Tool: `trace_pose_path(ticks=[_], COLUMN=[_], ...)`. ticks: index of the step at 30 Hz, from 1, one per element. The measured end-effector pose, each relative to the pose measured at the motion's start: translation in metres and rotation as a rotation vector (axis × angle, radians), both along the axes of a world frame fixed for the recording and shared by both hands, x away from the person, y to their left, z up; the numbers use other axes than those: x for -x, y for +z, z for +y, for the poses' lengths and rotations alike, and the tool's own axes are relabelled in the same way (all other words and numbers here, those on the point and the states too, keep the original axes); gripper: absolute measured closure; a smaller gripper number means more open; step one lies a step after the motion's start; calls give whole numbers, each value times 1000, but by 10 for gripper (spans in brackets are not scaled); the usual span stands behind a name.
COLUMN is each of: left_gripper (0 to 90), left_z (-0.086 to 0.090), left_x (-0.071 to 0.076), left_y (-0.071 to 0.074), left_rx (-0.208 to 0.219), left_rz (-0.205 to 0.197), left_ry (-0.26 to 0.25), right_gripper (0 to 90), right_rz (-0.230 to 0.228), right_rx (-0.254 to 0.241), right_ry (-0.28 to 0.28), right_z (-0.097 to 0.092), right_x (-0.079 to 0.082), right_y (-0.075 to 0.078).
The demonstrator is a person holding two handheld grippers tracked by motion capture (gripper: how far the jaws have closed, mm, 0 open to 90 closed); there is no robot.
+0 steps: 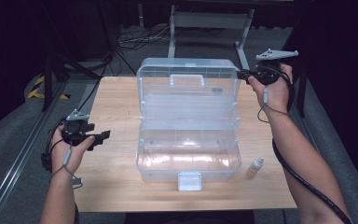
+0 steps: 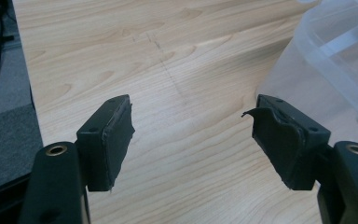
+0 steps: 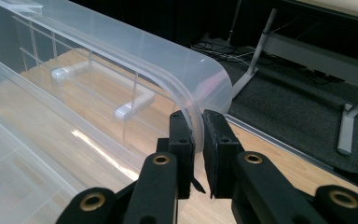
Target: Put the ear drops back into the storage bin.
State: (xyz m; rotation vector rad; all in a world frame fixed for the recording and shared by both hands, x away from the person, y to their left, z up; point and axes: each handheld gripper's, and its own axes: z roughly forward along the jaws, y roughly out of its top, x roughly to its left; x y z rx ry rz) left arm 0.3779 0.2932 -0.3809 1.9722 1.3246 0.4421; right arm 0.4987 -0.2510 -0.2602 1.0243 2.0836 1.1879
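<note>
Here, the lid [image 3: 121,60] of a clear box [image 1: 189,158], likely light, slick and bendy, is clamped at its two o'clock corner by the right gripper [image 3: 198,135]; the left gripper [image 2: 191,140] is held apart, empty.

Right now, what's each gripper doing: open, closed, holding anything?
Left gripper: open, nothing between its jaws, over the table.
Right gripper: closed on the rim of the clear box's raised lid.
</note>
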Motion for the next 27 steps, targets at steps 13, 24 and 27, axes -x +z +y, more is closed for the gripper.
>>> trace_pose_path(ticks=[13, 24, 27], left_gripper=[289, 286, 285], left_z=[9, 18, 15], left_x=[20, 38, 41], left_y=[-9, -18, -20], left_rx=[-18, -26, -19], left_rz=[29, 49, 56], left_ry=[22, 42, 32], right_gripper=[842, 848, 849], right_rz=[58, 108, 124], right_rx=[-10, -45, -54], right_ry=[-7, -18, -23], right_z=[0, 0, 0], right_x=[-27, -51, -57], right_y=[-5, -15, -19])
